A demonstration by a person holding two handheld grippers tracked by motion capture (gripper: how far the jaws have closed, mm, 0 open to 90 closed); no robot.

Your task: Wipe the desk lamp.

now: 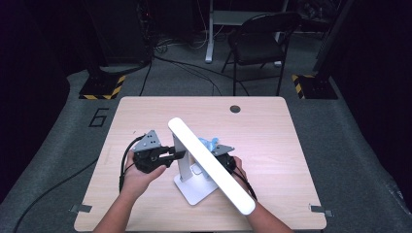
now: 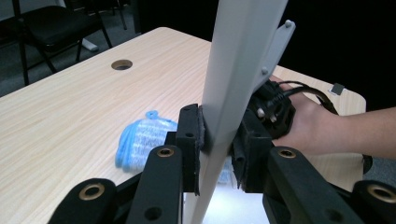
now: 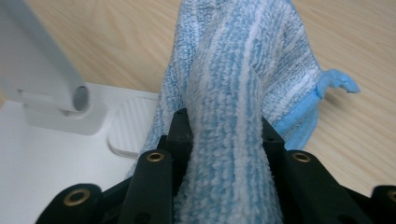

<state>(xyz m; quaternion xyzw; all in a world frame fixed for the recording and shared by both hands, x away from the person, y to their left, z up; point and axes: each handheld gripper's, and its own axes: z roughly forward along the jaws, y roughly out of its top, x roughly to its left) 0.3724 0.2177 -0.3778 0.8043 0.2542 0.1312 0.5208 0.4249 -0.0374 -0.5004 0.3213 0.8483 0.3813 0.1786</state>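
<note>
Item: white desk lamp [image 1: 194, 165], standing near the middle of the worktop [image 1: 272, 145], a little toward its near edge. Its base [image 1: 194, 191] sits flat; the upright post [image 2: 224, 107] rises from it and carries a long light bar [image 1: 211, 165] slanting toward the near right corner.

Item: my left gripper [image 1: 175, 154]. Jaws clamped on the post, pads pressing both sides, as the left gripper view shows.

Item: my right gripper [image 3: 226, 135]. Jaws closed on a bunched fold of the blue-and-white striped cloth [image 3: 243, 70], which hangs over the lamp base and trails onto the wood beyond it.

Risks, as I judge them:
- The lamp is top-heavy with the bar out to one side; if I push the cloth hard against base or post, the base may slide or tip unless my left grip holds.
- The post is smooth and narrow, so the pads could slip and let it twist.
- The cloth's loose tab [image 3: 343, 81] could snag under the base edge.
- My right hand works under the bar; lifting it carelessly could knock the bar.
</note>
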